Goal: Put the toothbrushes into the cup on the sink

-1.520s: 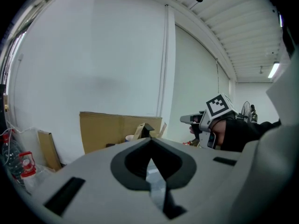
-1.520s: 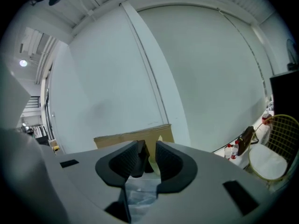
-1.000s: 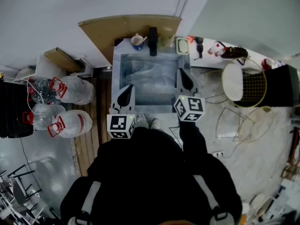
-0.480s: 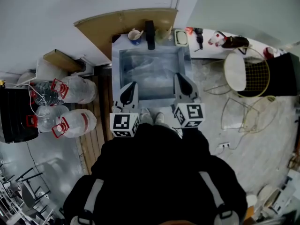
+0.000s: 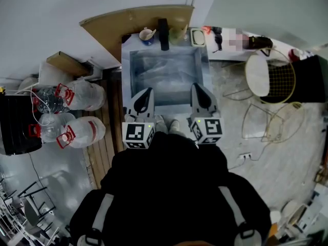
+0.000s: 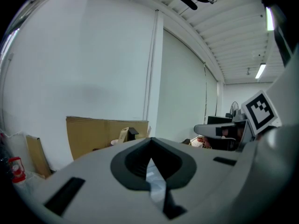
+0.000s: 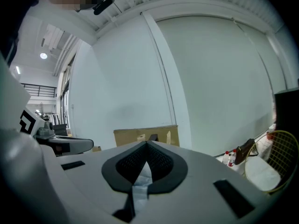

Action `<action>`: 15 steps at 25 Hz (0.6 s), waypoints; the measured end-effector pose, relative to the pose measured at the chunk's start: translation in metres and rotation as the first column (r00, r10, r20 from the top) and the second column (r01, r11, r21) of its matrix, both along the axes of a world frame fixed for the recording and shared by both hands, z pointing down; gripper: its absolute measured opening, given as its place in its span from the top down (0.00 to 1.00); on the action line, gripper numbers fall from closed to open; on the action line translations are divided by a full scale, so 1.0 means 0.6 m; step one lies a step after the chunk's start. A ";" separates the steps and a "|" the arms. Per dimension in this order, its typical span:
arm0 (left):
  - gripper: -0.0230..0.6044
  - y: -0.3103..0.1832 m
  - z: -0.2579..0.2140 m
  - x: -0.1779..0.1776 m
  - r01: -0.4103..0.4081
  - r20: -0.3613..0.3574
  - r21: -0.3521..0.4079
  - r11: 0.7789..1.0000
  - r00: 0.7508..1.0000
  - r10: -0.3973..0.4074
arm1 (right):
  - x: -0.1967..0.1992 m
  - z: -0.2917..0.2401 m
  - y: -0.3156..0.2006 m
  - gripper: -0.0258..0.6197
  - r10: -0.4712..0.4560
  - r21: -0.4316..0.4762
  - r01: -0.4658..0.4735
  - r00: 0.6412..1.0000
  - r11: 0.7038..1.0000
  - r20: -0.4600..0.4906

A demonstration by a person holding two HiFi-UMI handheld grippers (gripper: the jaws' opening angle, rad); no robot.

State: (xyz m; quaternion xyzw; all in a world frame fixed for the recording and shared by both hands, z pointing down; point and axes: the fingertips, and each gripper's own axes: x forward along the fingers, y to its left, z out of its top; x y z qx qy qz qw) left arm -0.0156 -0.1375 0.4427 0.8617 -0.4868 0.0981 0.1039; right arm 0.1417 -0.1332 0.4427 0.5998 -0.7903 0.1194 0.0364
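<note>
The steel sink (image 5: 126, 65) lies straight ahead in the head view. On its back ledge a blue-and-white cup (image 5: 147, 35) stands left of the black faucet (image 5: 163, 34), and a pale green cup (image 5: 178, 34) stands right of it. I cannot make out any toothbrush. My left gripper (image 5: 148, 91) and right gripper (image 5: 197, 86) hover side by side over the sink's near edge. Both are shut with nothing between the jaws, as the left gripper view (image 6: 150, 140) and the right gripper view (image 7: 146, 143) confirm.
A brown cardboard sheet (image 5: 115, 27) leans on the wall behind the sink. A soap dish (image 5: 198, 37) sits at the back right corner. Large water jugs (image 5: 79, 96) lie on the floor to the left. A white round seat (image 5: 258, 81) and a racket (image 5: 282, 90) are on the right.
The head view has shifted a little, so the sink sits slightly higher in the picture. The right gripper has drawn back a bit toward the body. Both stay shut and empty.
</note>
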 end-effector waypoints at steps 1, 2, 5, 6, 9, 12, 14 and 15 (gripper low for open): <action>0.96 0.001 0.001 0.000 -0.001 0.000 0.000 1.000 1.000 0.001 | 0.002 -0.001 0.001 0.96 0.001 -0.001 -0.001 1.000 1.000 0.001; 0.96 0.002 0.002 0.000 -0.002 0.001 0.001 1.000 1.000 0.002 | 0.003 -0.001 0.001 0.96 -0.001 -0.003 0.001 1.000 1.000 -0.001; 0.96 0.004 0.004 0.001 -0.003 0.002 -0.002 1.000 1.000 0.003 | 0.010 0.000 0.003 0.96 0.008 -0.008 -0.008 1.000 1.000 -0.001; 0.96 0.005 0.003 0.002 -0.003 0.002 -0.002 1.000 1.000 0.003 | 0.011 -0.002 0.004 0.96 0.012 -0.006 -0.012 1.000 1.000 0.003; 0.96 0.008 0.000 0.004 -0.002 -0.006 -0.002 1.000 1.000 0.002 | 0.011 -0.009 0.004 0.96 0.006 0.010 -0.006 1.000 1.000 -0.002; 0.96 0.012 0.002 0.002 0.002 -0.014 -0.002 1.000 1.000 -0.002 | 0.012 -0.004 0.008 0.96 0.011 0.007 -0.011 1.000 1.000 0.005; 0.96 0.014 0.004 0.002 0.006 -0.014 -0.004 1.000 1.000 -0.006 | 0.017 -0.001 0.010 0.96 0.016 0.007 -0.016 1.000 1.000 0.012; 0.96 0.015 0.005 0.004 0.008 -0.014 -0.005 1.000 1.000 -0.008 | 0.020 -0.002 0.009 0.96 0.014 0.009 -0.014 1.000 1.000 0.010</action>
